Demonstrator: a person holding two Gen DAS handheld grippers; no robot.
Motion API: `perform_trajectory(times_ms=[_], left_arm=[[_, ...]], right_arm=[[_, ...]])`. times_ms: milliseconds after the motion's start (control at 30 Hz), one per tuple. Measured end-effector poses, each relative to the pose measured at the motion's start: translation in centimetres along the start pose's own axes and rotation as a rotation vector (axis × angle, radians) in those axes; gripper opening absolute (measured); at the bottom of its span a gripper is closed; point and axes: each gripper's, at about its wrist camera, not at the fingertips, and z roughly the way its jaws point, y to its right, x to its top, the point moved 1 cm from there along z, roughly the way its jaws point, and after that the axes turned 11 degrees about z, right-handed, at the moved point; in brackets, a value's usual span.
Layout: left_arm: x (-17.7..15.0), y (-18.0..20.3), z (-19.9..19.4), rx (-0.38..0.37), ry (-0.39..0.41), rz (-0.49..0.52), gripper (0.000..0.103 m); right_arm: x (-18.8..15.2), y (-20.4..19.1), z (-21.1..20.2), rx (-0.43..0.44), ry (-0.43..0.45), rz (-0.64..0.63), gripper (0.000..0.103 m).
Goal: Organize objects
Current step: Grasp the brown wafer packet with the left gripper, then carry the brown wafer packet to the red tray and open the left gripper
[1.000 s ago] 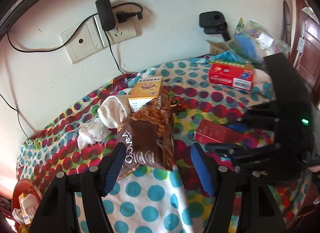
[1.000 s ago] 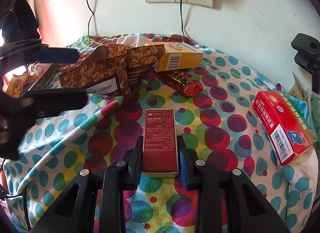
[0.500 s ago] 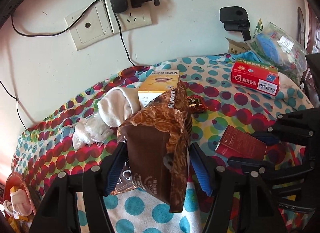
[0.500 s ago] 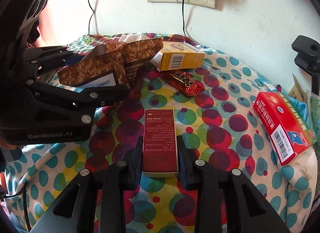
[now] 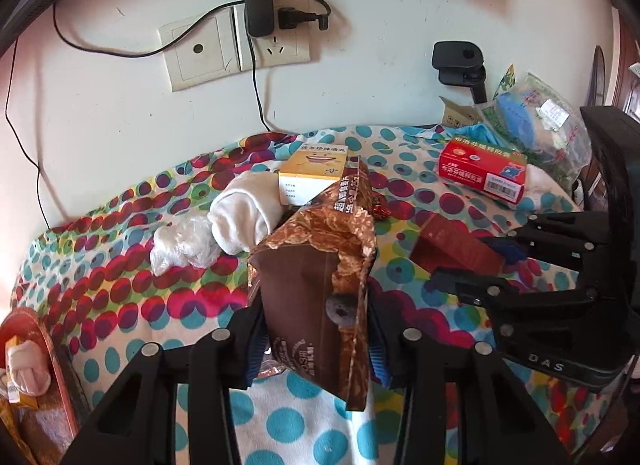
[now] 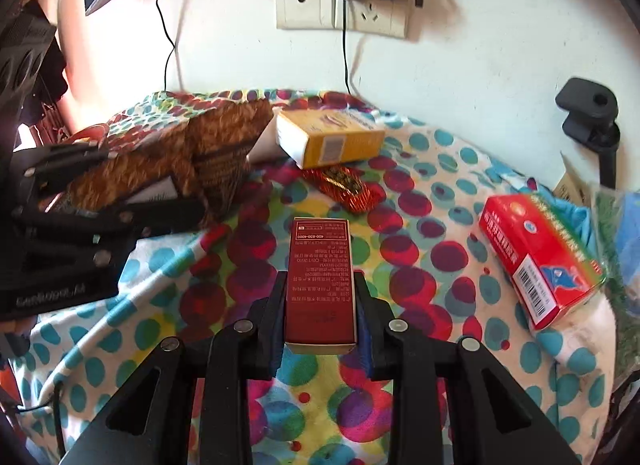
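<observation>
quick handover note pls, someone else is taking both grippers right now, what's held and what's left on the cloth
Left gripper: shut on the brown snack bag, lifted off the spotted cloth.
Right gripper: shut on the dark red box.
On the cloth: yellow box beside the white sock, crumpled plastic, red candy wrapper, red medicine box.
Done: both items gripped. Left: place them, then sort the loose items. No destination is visible from here.
</observation>
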Motion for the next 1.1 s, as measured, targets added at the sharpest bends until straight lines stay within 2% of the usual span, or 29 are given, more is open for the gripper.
perform_trajectory(times_ms=[267,400,667,800,1033,1100], left_arm=[[-1.3,-0.3,-3.4,0.002,0.034,-0.031,0.043],[-2.4,-0.7,-5.9,0.016,0.043,-0.034,0.043],[-5.0,-3.2,-9.2,0.003,0.053,-0.093,0.043],[-6.1,-3.9,-10.6,0.033,0.076,-0.085,0.043],[-7.7,-5.7,-11.9,0.023,0.112,-0.139,0.043],[-7.8,-6.1,-12.0,0.015,0.099,-0.146,0.043]], right_arm=[[1.2,-2.1,-0.3,0.009,0.034,0.087,0.027],[1.7,-2.7,0.9,0.018,0.021,0.145,0.028],[1.0,-4.0,2.5,-0.062,0.000,0.124,0.028],[0.7,-3.8,3.0,-0.089,-0.011,0.136,0.028],[0.6,-4.4,3.7,-0.132,-0.032,0.095,0.028],[0.6,-4.5,3.7,-0.147,-0.030,0.087,0.028]])
